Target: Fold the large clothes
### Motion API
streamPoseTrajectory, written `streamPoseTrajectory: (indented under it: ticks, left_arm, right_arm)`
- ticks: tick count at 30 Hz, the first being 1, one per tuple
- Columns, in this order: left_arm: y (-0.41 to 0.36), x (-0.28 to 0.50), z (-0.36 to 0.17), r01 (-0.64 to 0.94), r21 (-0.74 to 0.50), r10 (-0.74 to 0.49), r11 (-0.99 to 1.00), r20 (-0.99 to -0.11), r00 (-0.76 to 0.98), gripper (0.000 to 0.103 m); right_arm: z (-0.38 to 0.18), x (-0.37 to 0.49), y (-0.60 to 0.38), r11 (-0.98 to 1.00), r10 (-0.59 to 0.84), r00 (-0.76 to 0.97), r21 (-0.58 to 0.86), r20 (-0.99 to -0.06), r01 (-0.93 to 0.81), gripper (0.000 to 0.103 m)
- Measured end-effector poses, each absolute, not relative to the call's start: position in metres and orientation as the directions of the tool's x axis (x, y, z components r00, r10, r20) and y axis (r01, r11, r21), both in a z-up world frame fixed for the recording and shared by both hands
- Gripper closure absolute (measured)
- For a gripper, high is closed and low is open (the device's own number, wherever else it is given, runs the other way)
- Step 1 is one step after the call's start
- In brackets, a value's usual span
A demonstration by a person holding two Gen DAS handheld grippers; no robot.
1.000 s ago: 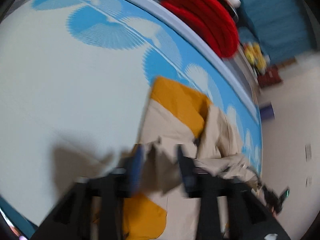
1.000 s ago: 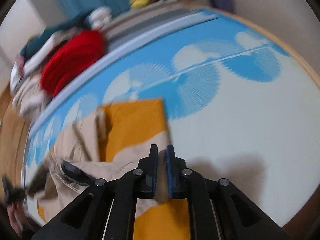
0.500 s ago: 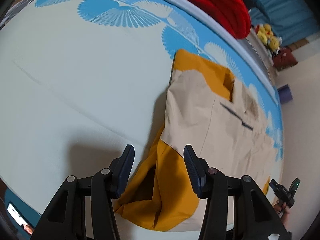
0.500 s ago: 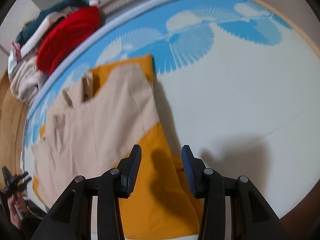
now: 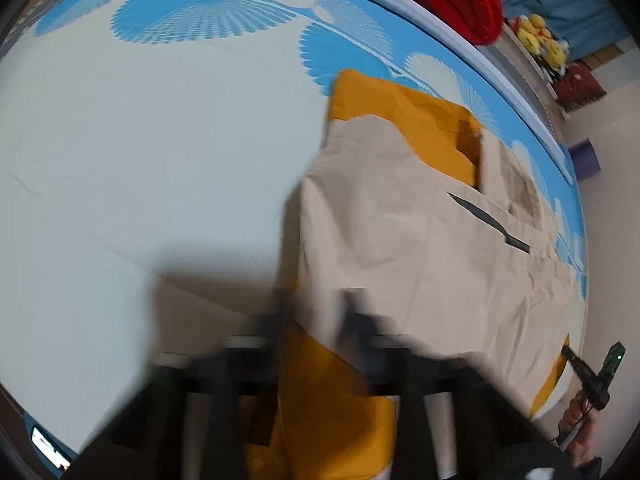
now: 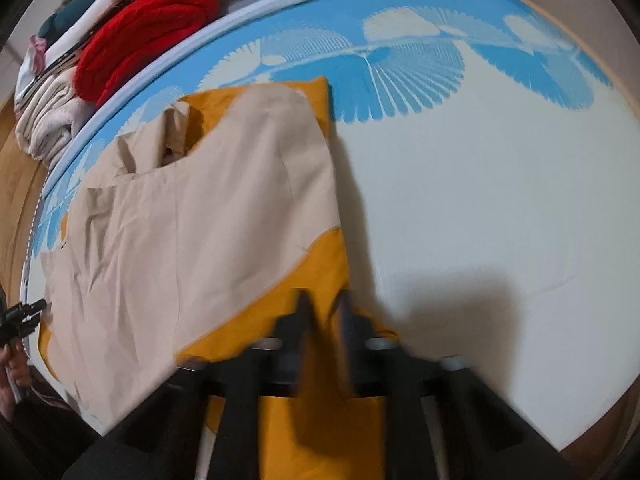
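Observation:
A large beige and mustard-yellow garment (image 5: 400, 232) lies spread on a pale mat with blue fan prints (image 5: 140, 140). In the left wrist view my left gripper (image 5: 316, 320) is blurred by motion, its fingers on either side of the garment's near edge with cloth between them. In the right wrist view the same garment (image 6: 200, 220) lies to the left. My right gripper (image 6: 324, 320), also blurred, has its fingers close together on the yellow near corner.
A red knitted item (image 6: 140, 32) and folded pale and dark clothes (image 6: 48, 120) are piled past the mat's far rim. Yellow soft toys (image 5: 540, 40) sit on the floor beyond. The other hand and gripper (image 5: 592, 380) show at the garment's far end.
Both grippers were open above the garment's near edge half a second ago. Now both have dropped onto the edge and their fingers have drawn together around the cloth.

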State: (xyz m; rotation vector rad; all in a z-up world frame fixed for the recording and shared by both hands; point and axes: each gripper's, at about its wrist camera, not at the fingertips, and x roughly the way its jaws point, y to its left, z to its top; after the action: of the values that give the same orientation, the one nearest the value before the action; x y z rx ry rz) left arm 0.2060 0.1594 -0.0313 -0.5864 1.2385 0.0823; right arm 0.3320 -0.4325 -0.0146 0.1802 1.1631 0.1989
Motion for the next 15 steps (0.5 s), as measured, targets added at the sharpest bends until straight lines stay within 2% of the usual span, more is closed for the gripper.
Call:
streamPoseTrajectory:
  ticks: [2,7,11,13,14,15]
  left_arm:
    - [0.157,0.204,-0.007,-0.337,-0.364,-0.204,0.868,-0.881,0.426,0.101]
    - [0.152,0.195,0.056,-0.268,-0.336,-0.083,0.903,-0.748,0.658,0.101]
    - [0.159,0.215,0.074,-0.299,-0.329,-0.004,0.896,-0.678,0.735,0.1]
    - [0.163,0.235,0.066,-0.314,-0.334,-0.003,0.889,-0.689,0.725,0.088]
    - [0.164,0.244,0.058,-0.32,-0.335,-0.016,0.886,-0.712,0.702,0.08]
    - [0.167,0.256,0.04,-0.337,-0.316,-0.033,0.887,-0.771,0.636,0.06]
  right_arm:
    - [0.011,0.325,-0.429,0.963,0.267,0.469,0.25,-0.842,-0.099,0.099]
    - [0.084,0.303,-0.437,0.937,0.308,0.75,0.323,-0.585,-0.133,0.099]
    - [0.096,0.322,-0.431,0.949,0.236,0.829,0.305,-0.507,-0.083,0.1]
    - [0.086,0.346,-0.425,0.957,0.191,0.816,0.289,-0.546,-0.031,0.099]
    - [0.073,0.361,-0.422,0.964,0.153,0.788,0.267,-0.596,0.015,0.097]
    - [0.061,0.371,-0.422,0.966,0.133,0.755,0.253,-0.643,0.046,0.091]
